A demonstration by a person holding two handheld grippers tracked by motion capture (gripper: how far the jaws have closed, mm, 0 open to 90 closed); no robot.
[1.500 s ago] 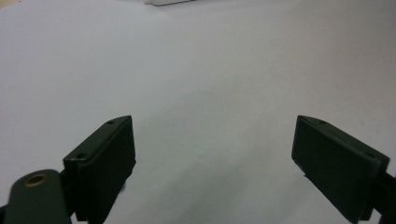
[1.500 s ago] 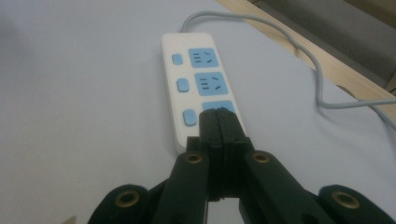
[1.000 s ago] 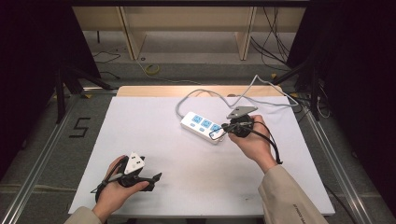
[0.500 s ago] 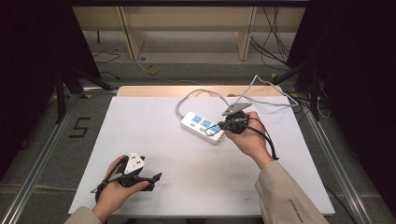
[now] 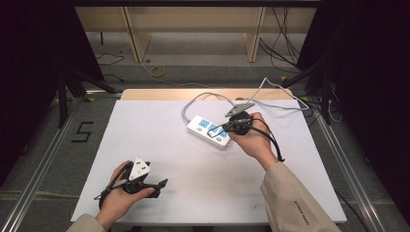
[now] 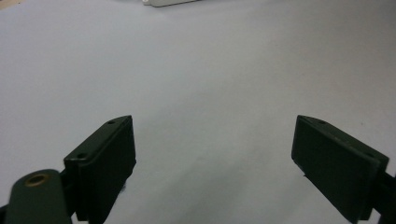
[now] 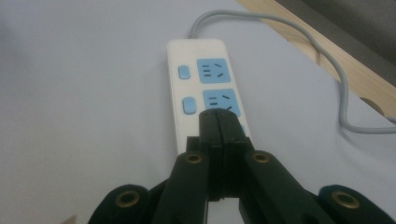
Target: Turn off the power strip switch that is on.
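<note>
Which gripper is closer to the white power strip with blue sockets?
Right. The right gripper, jaws shut, is over the white power strip with blue sockets. The left gripper, jaws open, is far off near the table's front edge.

A large black "5" (image 5: 84, 131) marked on the grey floor left of the table (image 5: 159, 125), readable in the high view. A short line of small dark lettering on the beige sleeve (image 5: 300, 218) of the right arm, too small to make out. No legible print on the power strip (image 7: 205, 88), apart from socket slots on blue faces.
</note>
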